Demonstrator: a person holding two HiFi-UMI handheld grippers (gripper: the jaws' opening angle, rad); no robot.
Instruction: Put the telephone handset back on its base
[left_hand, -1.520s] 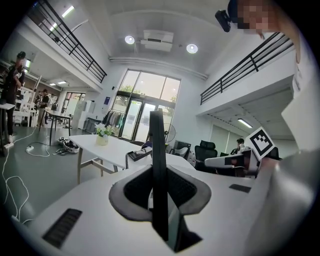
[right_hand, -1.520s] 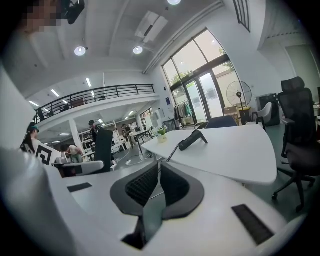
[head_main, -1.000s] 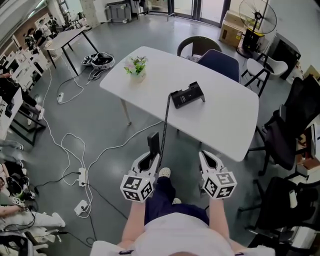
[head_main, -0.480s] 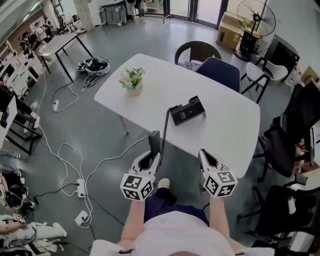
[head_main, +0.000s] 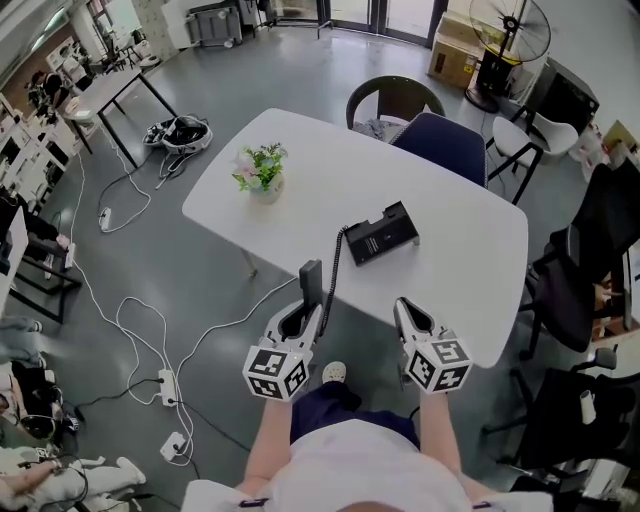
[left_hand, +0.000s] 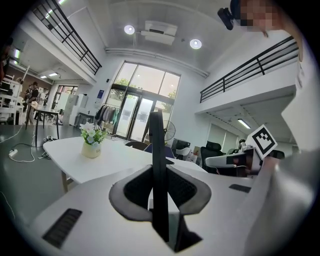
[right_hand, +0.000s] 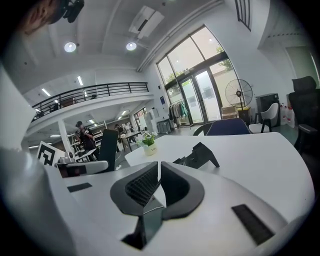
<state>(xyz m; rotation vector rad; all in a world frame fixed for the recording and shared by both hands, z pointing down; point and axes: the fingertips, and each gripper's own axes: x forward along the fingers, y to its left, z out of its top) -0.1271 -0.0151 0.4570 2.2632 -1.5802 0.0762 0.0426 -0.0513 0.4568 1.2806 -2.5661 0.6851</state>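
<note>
Since a second ago the left gripper (head_main: 304, 308) and right gripper (head_main: 404, 310) have moved nearer the desk (head_main: 470, 250). Left jaws clamp the handset (head_main: 310, 284) upright near the desk's front edge, apart from its base (head_main: 381, 235) farther in; right jaws are closed, empty.

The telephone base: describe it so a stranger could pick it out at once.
Find the big white table mid-room. The telephone base lies near its front edge, right of the flower pot. It is the only black thing there, its cord trailing off the edge.
</note>
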